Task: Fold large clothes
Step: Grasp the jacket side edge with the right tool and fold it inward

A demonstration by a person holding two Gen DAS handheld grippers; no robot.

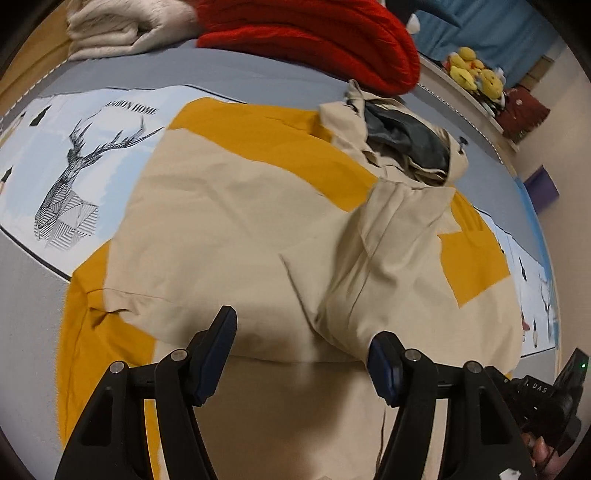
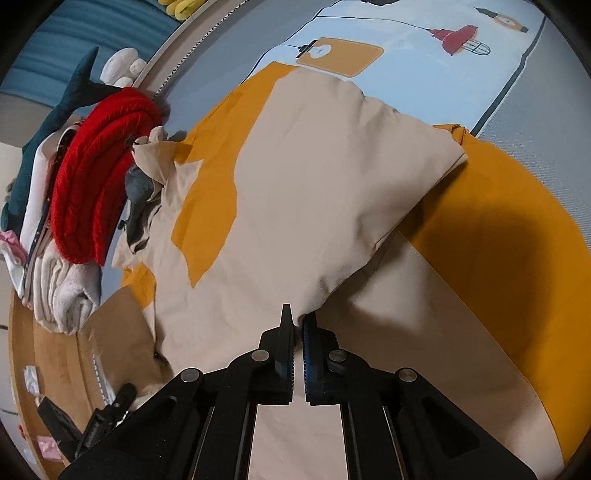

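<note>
A large beige and mustard-yellow jacket (image 1: 240, 221) lies spread on the bed, with its grey-lined hood (image 1: 406, 140) at the far end. A beige sleeve (image 1: 373, 266) is folded across its body. My left gripper (image 1: 301, 343) hovers open just over the jacket's near part; the sleeve's end lies beside its right finger (image 1: 382, 360), and nothing is pinched. In the right wrist view, my right gripper (image 2: 298, 318) is shut on a fold of the jacket (image 2: 314, 192), whose beige cloth rises to the fingertips.
A pile of folded clothes sits at the bed's far end: a red knit sweater (image 1: 314, 40) (image 2: 96, 166) and cream knitwear (image 1: 118, 29). The bed sheet (image 1: 74, 166) has a deer print. Yellow plush toys (image 1: 472, 74) line a ledge. A hand holds a black device (image 1: 546, 398) at the lower right.
</note>
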